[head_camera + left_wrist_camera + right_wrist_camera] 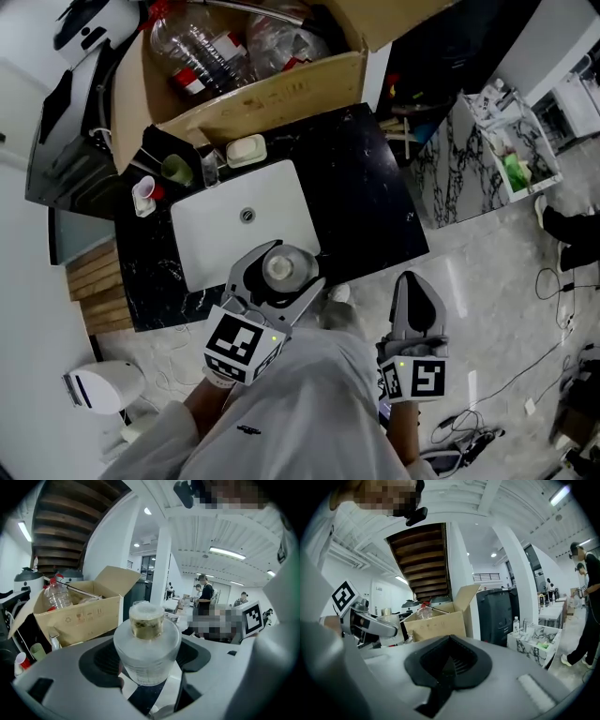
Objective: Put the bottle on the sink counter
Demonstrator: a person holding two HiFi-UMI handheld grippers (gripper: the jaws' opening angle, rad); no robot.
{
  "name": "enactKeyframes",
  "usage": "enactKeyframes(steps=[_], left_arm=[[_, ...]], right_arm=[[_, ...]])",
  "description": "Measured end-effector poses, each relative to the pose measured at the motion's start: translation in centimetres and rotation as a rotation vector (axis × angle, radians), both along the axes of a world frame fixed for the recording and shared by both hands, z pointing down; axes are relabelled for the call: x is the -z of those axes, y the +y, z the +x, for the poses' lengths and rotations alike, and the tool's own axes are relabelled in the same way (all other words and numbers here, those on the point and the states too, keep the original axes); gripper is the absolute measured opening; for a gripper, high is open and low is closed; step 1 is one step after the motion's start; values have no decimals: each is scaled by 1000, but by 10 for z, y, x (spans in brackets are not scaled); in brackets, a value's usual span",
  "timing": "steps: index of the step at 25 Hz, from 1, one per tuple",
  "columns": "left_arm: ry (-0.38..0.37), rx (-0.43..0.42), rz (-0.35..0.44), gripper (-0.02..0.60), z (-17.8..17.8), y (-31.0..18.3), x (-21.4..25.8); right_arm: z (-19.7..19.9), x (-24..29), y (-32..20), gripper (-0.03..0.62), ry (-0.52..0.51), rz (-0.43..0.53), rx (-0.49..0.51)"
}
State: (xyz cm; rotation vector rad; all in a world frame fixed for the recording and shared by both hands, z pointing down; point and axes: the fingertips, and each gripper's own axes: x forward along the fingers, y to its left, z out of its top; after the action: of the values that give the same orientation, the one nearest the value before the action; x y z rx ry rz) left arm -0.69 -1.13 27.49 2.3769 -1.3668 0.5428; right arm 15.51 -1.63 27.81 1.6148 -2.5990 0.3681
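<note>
A frosted bottle (280,270) with a pale cap stands upright between the jaws of my left gripper (282,263), which is shut on it. In the head view it hangs over the front edge of the white sink basin (217,234), which is set in a black counter (367,187). In the left gripper view the bottle (147,648) fills the middle, pinched on both sides by the left gripper (148,665). My right gripper (416,302) is lower right, over the floor and off the counter, shut and holding nothing. Its jaws meet in the right gripper view (449,660).
A big open cardboard box (253,94) with clear plastic bottles stands behind the sink. A soap dish (246,150), a green cup (176,169) and a small white cup (143,195) sit along the sink's back and left. A marble-patterned shelf (497,141) stands at the right.
</note>
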Motion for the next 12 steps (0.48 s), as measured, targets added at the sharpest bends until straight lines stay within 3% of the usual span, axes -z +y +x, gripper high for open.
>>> enactKeyframes(steps=[4,12], left_arm=[[-15,49,-22,337,4,-18,-8],[-14,66,-28,337,11,-47,-17]], right_arm=[[7,-7,-28,11,2,-8,42],[-3,-2,-64,11,0,20,97]])
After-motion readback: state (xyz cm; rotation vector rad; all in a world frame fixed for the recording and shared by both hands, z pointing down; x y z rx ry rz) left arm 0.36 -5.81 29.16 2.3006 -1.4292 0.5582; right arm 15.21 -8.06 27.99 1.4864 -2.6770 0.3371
